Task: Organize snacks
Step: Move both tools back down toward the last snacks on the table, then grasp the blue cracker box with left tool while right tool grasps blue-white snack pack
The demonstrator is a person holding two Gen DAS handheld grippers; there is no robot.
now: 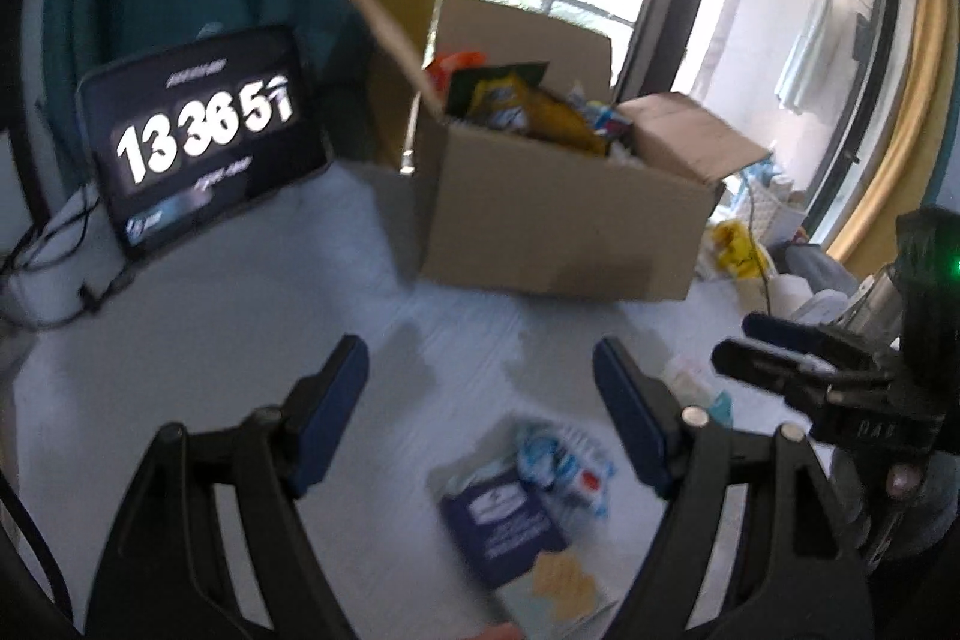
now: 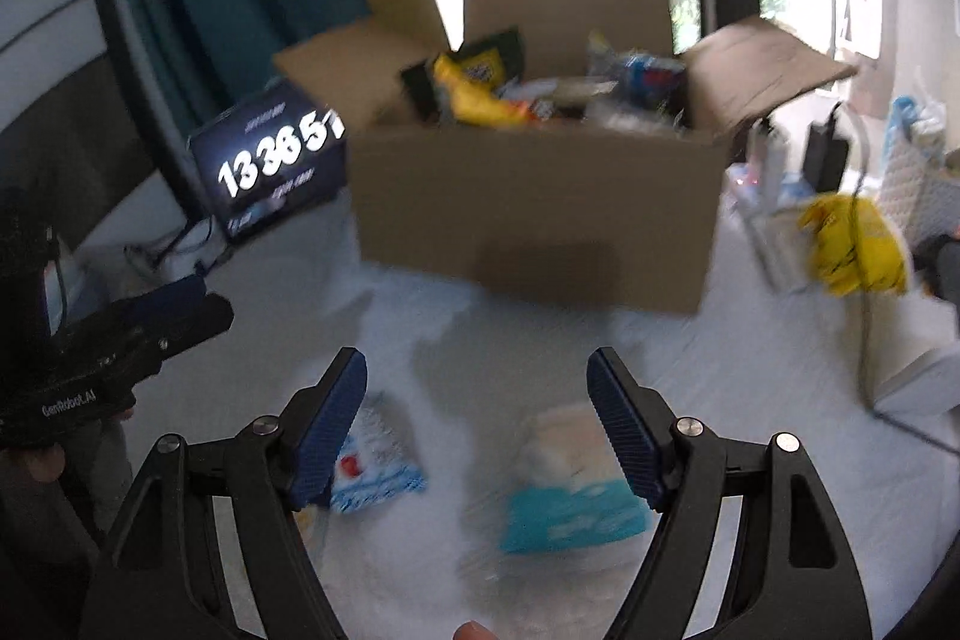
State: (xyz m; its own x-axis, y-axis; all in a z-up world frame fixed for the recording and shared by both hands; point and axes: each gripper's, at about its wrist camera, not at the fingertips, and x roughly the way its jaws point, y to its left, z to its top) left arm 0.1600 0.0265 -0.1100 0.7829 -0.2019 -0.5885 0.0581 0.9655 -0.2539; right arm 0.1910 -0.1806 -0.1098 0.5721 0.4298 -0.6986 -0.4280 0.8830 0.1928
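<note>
An open cardboard box (image 1: 558, 220) (image 2: 540, 214) stuffed with snack bags stands at the back of the white table (image 1: 240, 340). Loose snacks lie in front of it: a dark blue pack (image 1: 504, 526) and a white-blue packet (image 1: 564, 460) under my left gripper (image 1: 480, 376), which is open and empty. In the right wrist view a teal-and-cream pack (image 2: 570, 508) and a white-blue packet (image 2: 378, 460) lie below my right gripper (image 2: 477, 382), open and empty too. Each gripper shows in the other's view, the right gripper (image 1: 768, 346) at the right edge, the left gripper (image 2: 180, 316) at the left.
A tablet (image 1: 204, 136) (image 2: 276, 166) showing a clock leans at the back left, with cables and a white device (image 1: 54, 274) beside it. A yellow bag (image 2: 852, 244) (image 1: 738, 244), a white basket (image 2: 918, 184) and other clutter sit to the right of the box.
</note>
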